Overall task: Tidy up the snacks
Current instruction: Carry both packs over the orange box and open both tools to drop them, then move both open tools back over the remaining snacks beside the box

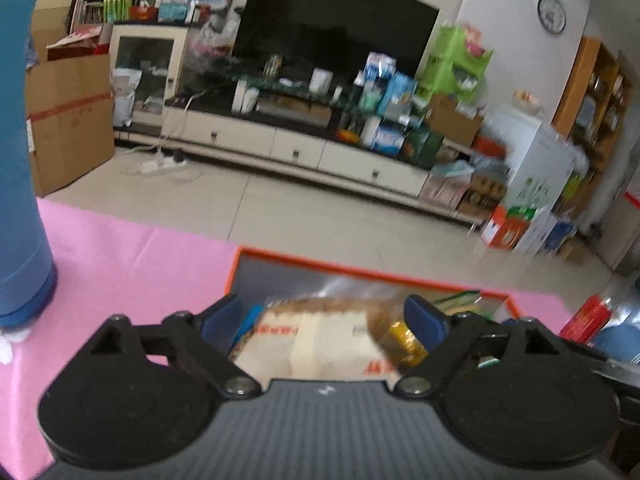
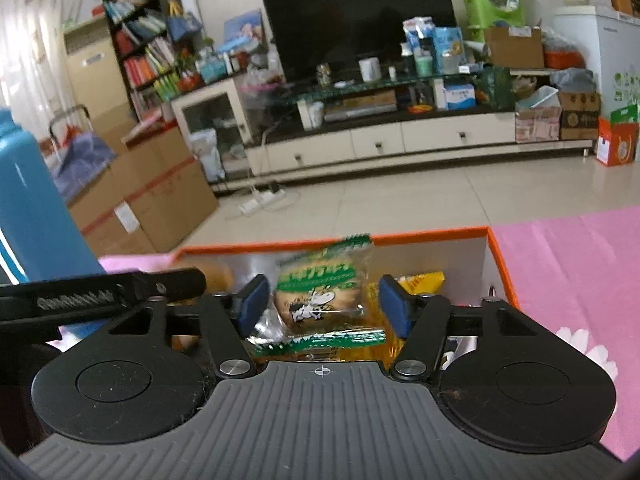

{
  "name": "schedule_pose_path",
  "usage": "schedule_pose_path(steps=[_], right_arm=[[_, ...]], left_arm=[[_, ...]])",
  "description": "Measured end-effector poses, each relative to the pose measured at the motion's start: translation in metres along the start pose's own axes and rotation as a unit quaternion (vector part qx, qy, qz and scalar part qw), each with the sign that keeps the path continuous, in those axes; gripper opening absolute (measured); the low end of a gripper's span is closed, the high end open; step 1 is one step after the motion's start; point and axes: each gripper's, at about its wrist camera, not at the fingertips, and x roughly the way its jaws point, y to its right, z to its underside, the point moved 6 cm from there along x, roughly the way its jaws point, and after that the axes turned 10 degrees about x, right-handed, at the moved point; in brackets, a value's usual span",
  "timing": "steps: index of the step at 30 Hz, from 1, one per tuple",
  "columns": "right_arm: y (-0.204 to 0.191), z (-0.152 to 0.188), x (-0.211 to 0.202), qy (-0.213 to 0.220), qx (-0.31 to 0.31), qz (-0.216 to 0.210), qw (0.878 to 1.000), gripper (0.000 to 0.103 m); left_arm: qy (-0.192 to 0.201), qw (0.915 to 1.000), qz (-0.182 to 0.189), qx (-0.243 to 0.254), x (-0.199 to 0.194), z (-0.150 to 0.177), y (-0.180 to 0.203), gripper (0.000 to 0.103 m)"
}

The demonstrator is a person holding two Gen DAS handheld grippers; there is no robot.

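Note:
An orange-rimmed box (image 1: 360, 270) sits on the pink cloth and holds several snack packets. My left gripper (image 1: 322, 320) is open above it, its blue pads either side of a wrapped bread packet (image 1: 320, 340) with red print, not touching it. In the right wrist view the same box (image 2: 500, 256) shows. My right gripper (image 2: 322, 304) is open over it, with a green cow-print biscuit packet (image 2: 320, 292) standing between the pads with gaps on both sides. A yellow packet (image 2: 424, 282) lies behind it.
A tall blue bottle (image 1: 20, 152) stands at the left on the pink cloth (image 1: 120, 256); it also shows in the right wrist view (image 2: 36, 216). A red can (image 1: 588, 316) lies at the right. The left gripper's black body (image 2: 100, 292) crosses the right view. Beyond the table edge lie floor and a TV cabinet.

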Motion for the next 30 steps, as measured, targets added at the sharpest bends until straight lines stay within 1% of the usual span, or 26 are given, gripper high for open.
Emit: schedule_pose_path(steps=[1, 5, 7, 11, 13, 14, 16, 19, 21, 23, 24, 26, 28, 30], right_arm=[[0.001, -0.002, -0.007, 0.008, 0.004, -0.002, 1.0, 0.064], [0.006, -0.012, -0.034, 0.038, 0.014, -0.006, 0.999, 0.069], [0.009, -0.014, -0.046, 0.045, 0.019, -0.008, 0.999, 0.074], [0.023, -0.011, -0.072, 0.052, 0.017, 0.002, 0.999, 0.075], [0.031, -0.004, -0.083, 0.048, 0.014, 0.01, 0.999, 0.078], [0.036, 0.0, -0.089, 0.046, 0.015, 0.012, 0.999, 0.078], [0.047, 0.014, -0.098, 0.027, 0.018, 0.01, 0.999, 0.079], [0.064, 0.043, -0.11, -0.002, 0.03, 0.014, 0.999, 0.081], [0.075, 0.063, -0.112, -0.031, 0.044, 0.018, 0.998, 0.081], [0.08, 0.08, -0.11, -0.058, 0.058, 0.01, 0.997, 0.081], [0.08, 0.087, -0.109, -0.071, 0.064, 0.003, 0.995, 0.081], [0.075, 0.103, -0.105, -0.097, 0.064, -0.015, 0.993, 0.081], [0.059, 0.116, -0.1, -0.112, 0.04, -0.024, 0.993, 0.081], [0.038, 0.124, -0.094, -0.116, 0.006, -0.032, 0.993, 0.081]], left_arm=[[0.006, 1.0, -0.001, 0.004, -0.004, -0.002, 0.002, 0.088], [0.015, 0.9996, -0.003, 0.022, -0.015, -0.007, 0.014, 0.089], [0.017, 0.9995, 0.002, 0.027, -0.022, -0.007, 0.021, 0.089], [0.026, 0.9988, -0.004, 0.041, -0.045, -0.003, 0.029, 0.089], [0.031, 0.9985, -0.012, 0.043, -0.061, 0.008, 0.028, 0.09], [0.027, 0.9985, -0.015, 0.046, -0.067, 0.013, 0.026, 0.09], [0.018, 0.9981, -0.016, 0.056, -0.082, 0.029, 0.021, 0.09], [-0.001, 0.9976, -0.036, 0.059, -0.106, 0.066, 0.004, 0.091], [-0.025, 0.9973, -0.05, 0.047, -0.113, 0.091, -0.011, 0.091], [-0.052, 0.997, -0.049, 0.028, -0.116, 0.113, -0.027, 0.091], [-0.062, 0.9967, -0.048, 0.022, -0.115, 0.119, -0.034, 0.091], [-0.075, 0.9953, -0.058, 0.018, -0.113, 0.128, -0.05, 0.091], [-0.081, 0.9939, -0.071, 0.026, -0.109, 0.132, -0.06, 0.091], [-0.091, 0.9934, -0.066, 0.022, -0.102, 0.135, -0.066, 0.091]])
